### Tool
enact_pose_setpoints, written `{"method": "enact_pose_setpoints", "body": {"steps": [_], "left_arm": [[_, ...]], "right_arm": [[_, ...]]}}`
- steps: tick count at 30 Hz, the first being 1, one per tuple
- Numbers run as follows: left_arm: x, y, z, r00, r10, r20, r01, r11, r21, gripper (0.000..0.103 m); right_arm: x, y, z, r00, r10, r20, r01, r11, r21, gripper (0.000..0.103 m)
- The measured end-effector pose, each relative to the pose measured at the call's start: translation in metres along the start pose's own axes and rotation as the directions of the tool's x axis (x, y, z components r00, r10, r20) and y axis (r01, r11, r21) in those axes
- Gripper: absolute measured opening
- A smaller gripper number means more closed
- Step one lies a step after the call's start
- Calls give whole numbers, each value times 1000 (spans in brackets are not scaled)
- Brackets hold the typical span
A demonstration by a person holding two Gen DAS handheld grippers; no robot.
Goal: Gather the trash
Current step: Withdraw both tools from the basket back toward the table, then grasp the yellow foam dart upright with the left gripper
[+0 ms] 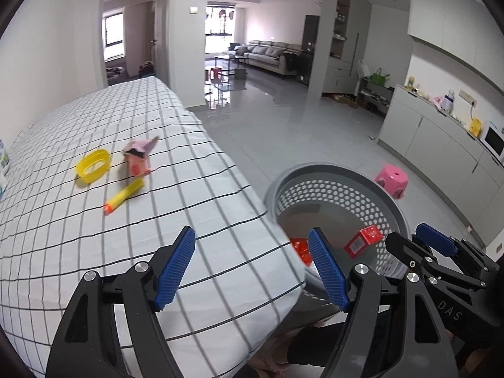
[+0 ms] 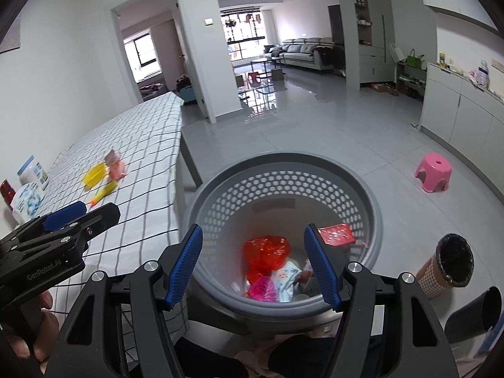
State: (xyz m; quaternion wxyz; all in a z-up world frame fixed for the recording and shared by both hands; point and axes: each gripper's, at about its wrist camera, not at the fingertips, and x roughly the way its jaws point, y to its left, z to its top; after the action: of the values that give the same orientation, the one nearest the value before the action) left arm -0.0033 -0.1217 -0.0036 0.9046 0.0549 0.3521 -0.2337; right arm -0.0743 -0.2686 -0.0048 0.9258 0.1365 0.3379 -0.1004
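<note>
Hovering over the grey perforated basket (image 2: 283, 170) at centre frame in the right wrist view, right gripper (image 2: 253, 263) spread wide and carrying nothing. Already lying in the basket's bottom: a red plastic bag (image 2: 266, 252), a pink scrap (image 2: 261, 291), a pale printed wrapper (image 2: 288, 278) and a red carton (image 2: 335, 234) against the far wall. Judging from this, sitting between a drop and the next pick.

Pointing across the checked tablecloth (image 1: 141, 220) at lower centre of the left wrist view, left gripper (image 1: 252, 272) also gaping wide and empty, straddling the cloth's edge and the basket's rim. Waiting at left of centre in that frame, well apart from the fingers: a yellow ring (image 1: 93, 165), a pink crumpled wrapper (image 1: 138, 157) just beside it, and a yellow foam dart (image 1: 124, 195) with an orange tip below them.

Calling next for a reach forward and leftward to that cluster, probably the dart as nearest, closing across its narrow body, then swinging back over the basket. Watching for rolling on the cloth and for bunching fabric under the fingers.
</note>
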Motion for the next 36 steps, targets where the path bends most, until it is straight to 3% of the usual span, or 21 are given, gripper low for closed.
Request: {"method": "enact_pose_setpoints", "body": {"steps": [11, 22, 29, 36], "left_arm": [[-17, 50, -12, 995, 100, 9, -99, 992, -81, 73], [-16, 110, -24, 980, 196, -32, -199, 963, -184, 73], [-8, 128, -15, 974, 222, -44, -226, 958, -174, 73], [11, 144, -2, 978, 197, -72, -206, 964, -165, 73]], "right_arm": [[24, 50, 4, 995, 100, -30, -102, 990, -93, 64], [56, 101, 8, 982, 171, -85, -183, 969, -168, 64], [75, 124, 23, 972, 212, -99, -228, 956, -188, 64], [89, 152, 47, 967, 243, -73, -253, 940, -229, 64]]}}
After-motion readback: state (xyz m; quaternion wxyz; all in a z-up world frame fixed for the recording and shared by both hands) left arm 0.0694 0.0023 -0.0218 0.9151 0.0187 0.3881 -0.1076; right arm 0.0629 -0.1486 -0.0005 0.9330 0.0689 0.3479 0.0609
